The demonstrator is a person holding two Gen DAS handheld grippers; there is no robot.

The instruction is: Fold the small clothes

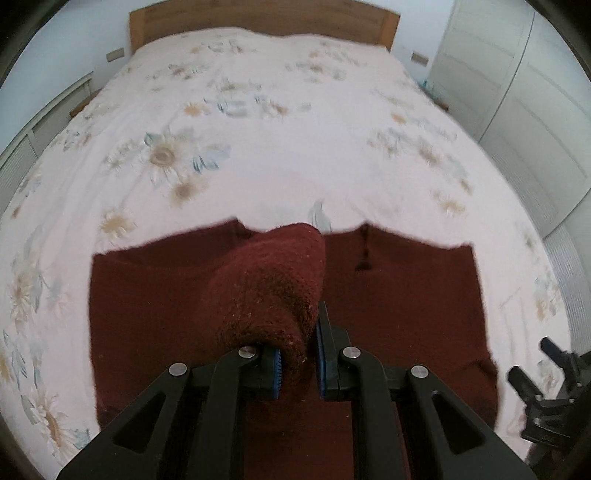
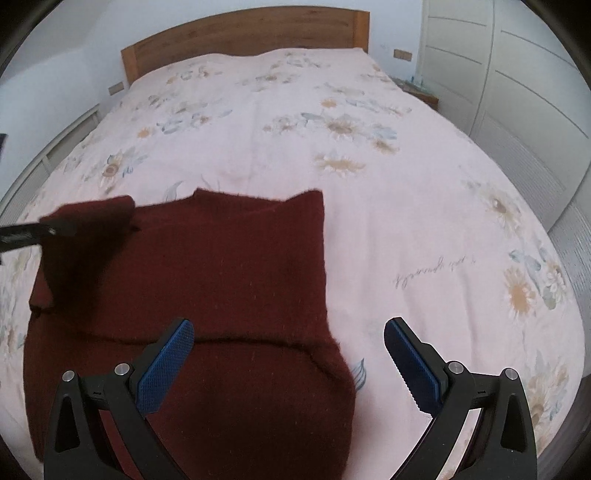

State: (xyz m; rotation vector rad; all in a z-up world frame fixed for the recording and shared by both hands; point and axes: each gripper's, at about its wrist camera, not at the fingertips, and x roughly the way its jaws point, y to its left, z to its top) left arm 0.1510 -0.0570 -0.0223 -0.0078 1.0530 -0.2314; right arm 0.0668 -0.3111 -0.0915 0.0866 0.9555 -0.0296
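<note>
A dark red knitted sweater (image 1: 399, 302) lies flat on the bed; it also shows in the right wrist view (image 2: 229, 266). My left gripper (image 1: 299, 363) is shut on a bunched fold of the sweater, likely a sleeve (image 1: 273, 284), lifted above the body. In the right wrist view the left gripper (image 2: 55, 229) holds that raised fold (image 2: 88, 225) at the far left. My right gripper (image 2: 288, 354) is open and empty, low over the sweater's right edge. It shows in the left wrist view (image 1: 543, 376) at the lower right.
The bed has a pale pink floral cover (image 1: 295, 147) and a wooden headboard (image 2: 243, 33). White wardrobe doors (image 2: 517, 92) stand to the right. A low white radiator or shelf (image 1: 33, 136) runs along the left side.
</note>
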